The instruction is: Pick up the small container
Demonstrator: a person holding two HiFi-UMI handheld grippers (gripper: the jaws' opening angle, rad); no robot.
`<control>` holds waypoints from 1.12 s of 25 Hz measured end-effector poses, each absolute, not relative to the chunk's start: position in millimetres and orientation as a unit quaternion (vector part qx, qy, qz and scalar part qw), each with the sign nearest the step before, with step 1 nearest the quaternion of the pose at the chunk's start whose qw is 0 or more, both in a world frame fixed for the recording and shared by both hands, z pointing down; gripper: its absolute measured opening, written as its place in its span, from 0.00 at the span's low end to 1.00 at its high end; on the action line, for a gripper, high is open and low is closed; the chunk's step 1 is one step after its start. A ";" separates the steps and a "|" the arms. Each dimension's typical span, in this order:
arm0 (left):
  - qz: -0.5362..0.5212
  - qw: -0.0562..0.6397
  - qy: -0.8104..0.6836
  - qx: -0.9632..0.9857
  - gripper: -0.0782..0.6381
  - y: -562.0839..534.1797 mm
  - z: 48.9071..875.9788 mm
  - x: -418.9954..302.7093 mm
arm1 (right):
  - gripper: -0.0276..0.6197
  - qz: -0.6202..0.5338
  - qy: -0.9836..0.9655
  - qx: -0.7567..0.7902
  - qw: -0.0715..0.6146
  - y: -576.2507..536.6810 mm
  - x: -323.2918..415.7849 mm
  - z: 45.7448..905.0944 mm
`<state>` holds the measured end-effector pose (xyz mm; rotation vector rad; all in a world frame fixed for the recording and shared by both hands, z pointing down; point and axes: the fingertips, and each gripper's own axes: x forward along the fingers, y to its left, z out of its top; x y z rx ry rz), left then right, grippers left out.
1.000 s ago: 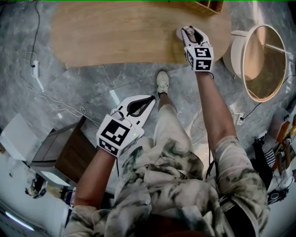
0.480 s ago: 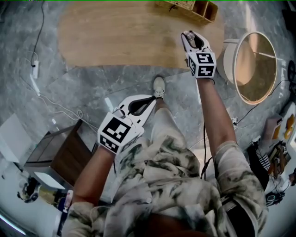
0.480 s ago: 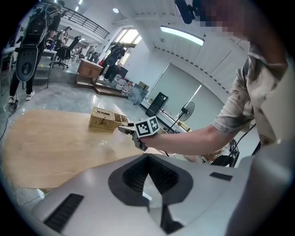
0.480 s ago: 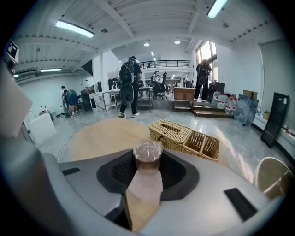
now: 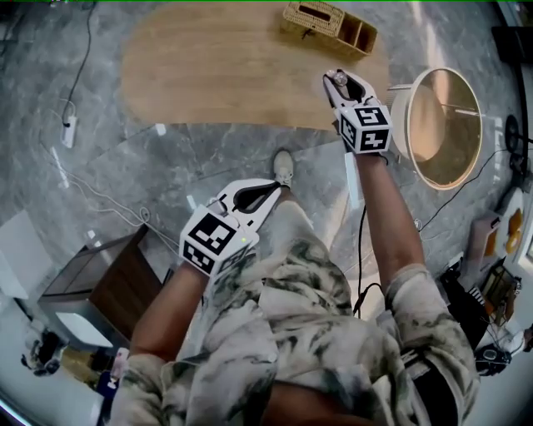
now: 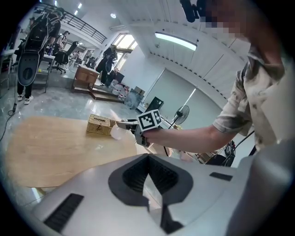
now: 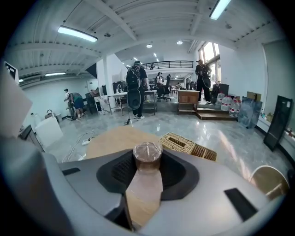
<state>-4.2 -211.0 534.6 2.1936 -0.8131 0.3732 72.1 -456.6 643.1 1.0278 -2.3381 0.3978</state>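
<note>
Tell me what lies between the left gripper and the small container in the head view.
Head view: the person's shoe on the grey floor lies between the left gripper and the small container, held in the right gripper.

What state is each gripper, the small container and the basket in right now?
Right gripper, fingers shut on the small container.
Small container, film-covered, held above the wooden table.
Left gripper, fingers together, empty.
Basket, upright on that table.
</note>
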 end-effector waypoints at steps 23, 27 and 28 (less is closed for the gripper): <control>0.137 0.333 -0.303 0.882 0.14 -87.0 420.0 -39.7 | 0.28 0.125 -0.899 0.338 0.249 -295.5 36.3 403.5; 0.135 0.326 -0.298 0.887 0.14 -69.5 408.8 -42.0 | 0.28 0.121 -0.902 0.332 0.248 -264.2 34.0 379.8; 0.135 0.324 -0.296 0.888 0.14 -66.1 406.2 -42.8 | 0.28 0.120 -0.902 0.332 0.248 -257.2 33.4 374.5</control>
